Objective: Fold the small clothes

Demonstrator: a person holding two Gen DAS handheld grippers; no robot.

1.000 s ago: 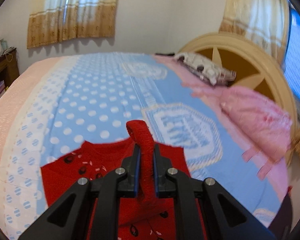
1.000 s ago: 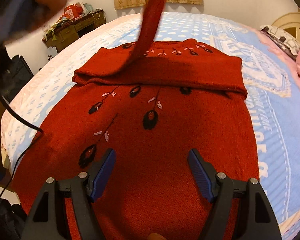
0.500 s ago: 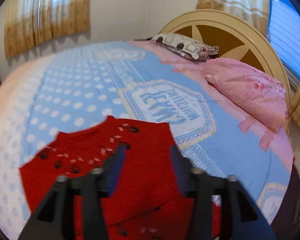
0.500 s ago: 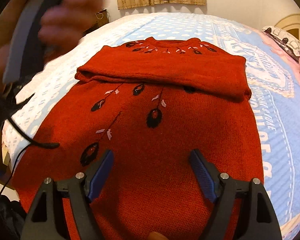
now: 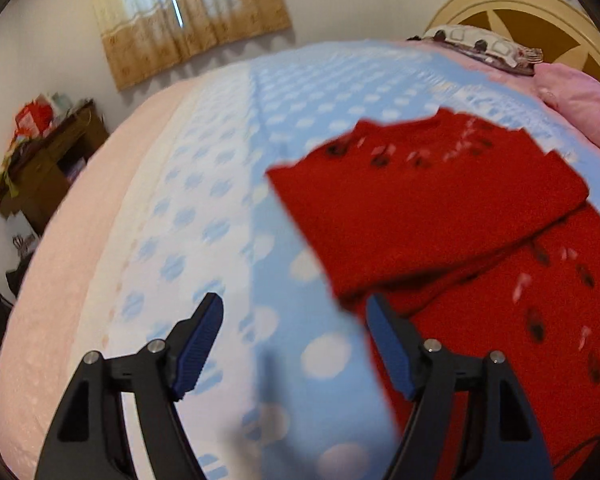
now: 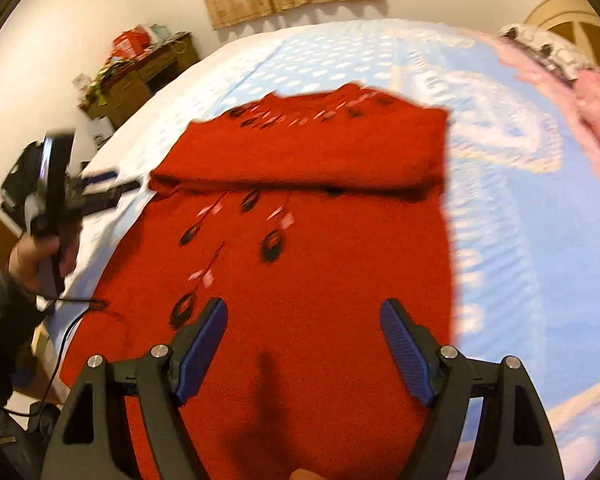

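Right wrist view, nearest first: the right gripper (image 6: pixel 302 346) has black angular arms with silver bolt heads, and its ribbed blue pads (image 6: pixel 198 354) stand spread wide with nothing between them, hanging over the lower body of a red sweater (image 6: pixel 300 264). The sweater is a fuzzy, thick knit, laid flat on the bed (image 6: pixel 512 240). Black oval motifs with thin stems and small pale pink leaf marks run up its front and ring the neckline. Its sleeves are folded across the chest into a broad horizontal band with a soft rolled lower edge, so the whole reads as a long rectangle with a thicker top. At the left edge a hand (image 6: pixel 36 256) in a dark sleeve grips the handle of the left gripper (image 6: pixel 100 190), which is blurred, off the sweater's left side above the sheet; a thin black cable trails below it.

Left wrist view: the left gripper (image 5: pixel 294 350) has its blue pads apart and widening, empty, over bare sheet just beside the sweater's (image 5: pixel 440 216) left edge. The sheet is smooth light blue cotton with white dots and a pale pink border. Farther off lie a pink pillow (image 5: pixel 580 108), a rounded wooden headboard (image 5: pixel 540 12), a cluttered brown cabinet (image 5: pixel 44 164) and tan patterned curtains (image 5: pixel 188 12).
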